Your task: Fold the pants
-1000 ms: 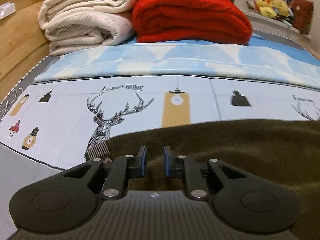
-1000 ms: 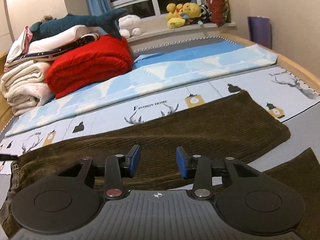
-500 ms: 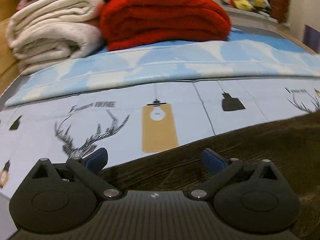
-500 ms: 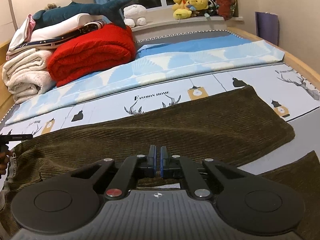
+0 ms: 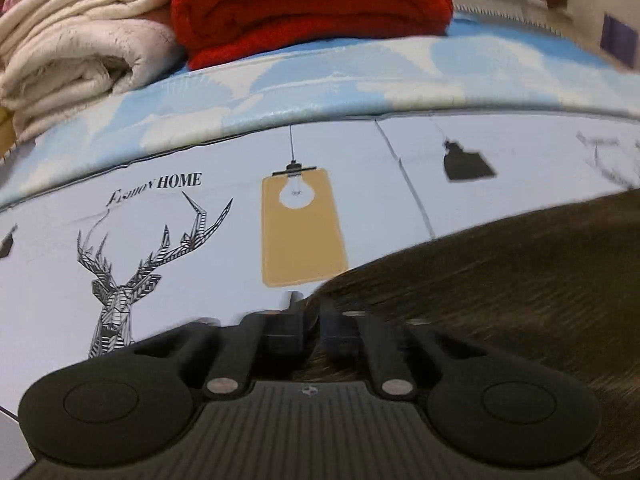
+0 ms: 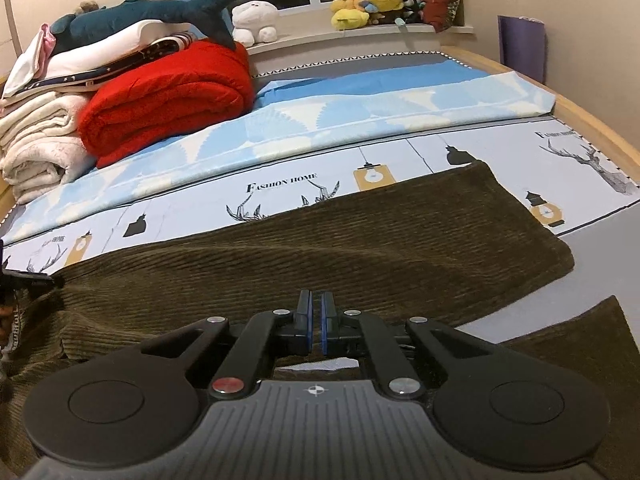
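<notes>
A bed (image 6: 592, 132) carries brown corduroy pants (image 6: 360, 236) spread along its near edge, folded blankets (image 6: 168, 100) stacked at its far left corner. The right gripper (image 6: 317, 322) angles down, jaws closed on the pants' near edge. The left gripper (image 5: 310, 326), blurred, has just snapped closed on their far edge.

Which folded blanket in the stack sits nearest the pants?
The red blanket; it lies on the blue sheet toward the pants, while the cream blankets sit further left.
</notes>
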A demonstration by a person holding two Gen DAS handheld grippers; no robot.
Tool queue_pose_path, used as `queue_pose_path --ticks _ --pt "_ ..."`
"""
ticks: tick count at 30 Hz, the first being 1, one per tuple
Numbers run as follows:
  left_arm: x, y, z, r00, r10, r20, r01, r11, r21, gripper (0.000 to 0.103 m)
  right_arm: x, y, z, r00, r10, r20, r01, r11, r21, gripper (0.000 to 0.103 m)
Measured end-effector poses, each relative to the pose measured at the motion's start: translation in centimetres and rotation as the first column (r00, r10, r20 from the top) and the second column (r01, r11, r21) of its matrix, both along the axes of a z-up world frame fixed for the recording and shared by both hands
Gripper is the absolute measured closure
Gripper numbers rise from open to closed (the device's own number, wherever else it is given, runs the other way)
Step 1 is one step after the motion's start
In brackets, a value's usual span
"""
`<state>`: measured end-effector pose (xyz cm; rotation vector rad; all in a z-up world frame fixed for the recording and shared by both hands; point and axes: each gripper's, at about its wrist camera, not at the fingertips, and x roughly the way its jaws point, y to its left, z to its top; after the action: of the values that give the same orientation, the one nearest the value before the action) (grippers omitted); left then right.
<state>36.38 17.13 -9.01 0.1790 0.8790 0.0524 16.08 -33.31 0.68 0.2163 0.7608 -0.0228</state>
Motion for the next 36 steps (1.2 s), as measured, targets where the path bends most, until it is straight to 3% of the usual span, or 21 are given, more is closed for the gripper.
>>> queue_pose_path --ticks 3,7,10,16,21,24,26,27,28,31,36 --pt "-0.8 -1.5 0.6 0.999 -0.037 0.012 0.035 0.996 0.088 0.100 -0.1 -0.5 -0.1 1.000 -0.023 -0.011 0.022 1.000 -0.012 0.099" --pt "-3.2 -2.8 2.9 0.998 -0.048 0.039 0.044 0.992 0.115 0.100 -0.2 -1.6 -0.7 0.994 -0.084 -0.064 0.083 0.996 -0.025 0.099" --pt "-6.8 -4.3 5.1 0.991 -0.130 0.042 0.122 0.979 0.166 0.100 -0.5 -2.7 -1.6 0.982 -0.138 -0.126 0.139 0.990 0.001 0.099" --pt "-18.0 -6.6 10.7 0.968 -0.241 0.072 0.234 0.968 0.092 0.101 -1.9 -4.1 -2.1 0.969 -0.199 -0.145 0.208 0.977 0.055 0.099" --pt "-25.7 -6.6 10.5 0.964 -0.264 -0.005 0.263 0.962 -0.074 0.099 -3.4 -4.0 -2.2 0.970 -0.191 -0.149 0.198 0.980 0.036 0.099" --pt "-26.7 -4.1 10.2 0.989 -0.146 -0.030 0.138 0.973 -0.186 0.095 -4.0 -4.4 -2.1 0.967 -0.202 -0.152 0.211 0.977 0.044 0.099" --pt "-26.7 -1.5 10.1 0.997 -0.049 -0.060 0.025 0.937 -0.347 0.075 -4.2 -4.7 -2.0 0.965 -0.211 -0.154 0.222 0.973 0.061 0.099" --pt "-26.7 -0.3 9.6 0.995 -0.014 -0.097 -0.029 0.904 -0.427 0.057 -4.3 -4.7 -2.0 0.965 -0.212 -0.152 0.225 0.972 0.072 0.099" --pt "-26.5 0.4 9.0 0.991 0.007 -0.134 -0.070 0.882 -0.466 0.045 -4.3 -4.7 -1.9 0.966 -0.212 -0.149 0.226 0.971 0.078 0.099" --pt "-25.5 1.9 6.7 0.960 0.052 -0.275 -0.194 0.833 -0.518 0.041 -4.1 -4.3 -1.9 0.969 -0.203 -0.143 0.215 0.974 0.076 0.099" --pt "-23.7 4.4 2.0 0.880 0.171 -0.443 -0.402 0.763 -0.505 0.040 -3.6 -3.3 -1.6 0.978 -0.170 -0.121 0.180 0.981 0.077 0.099"
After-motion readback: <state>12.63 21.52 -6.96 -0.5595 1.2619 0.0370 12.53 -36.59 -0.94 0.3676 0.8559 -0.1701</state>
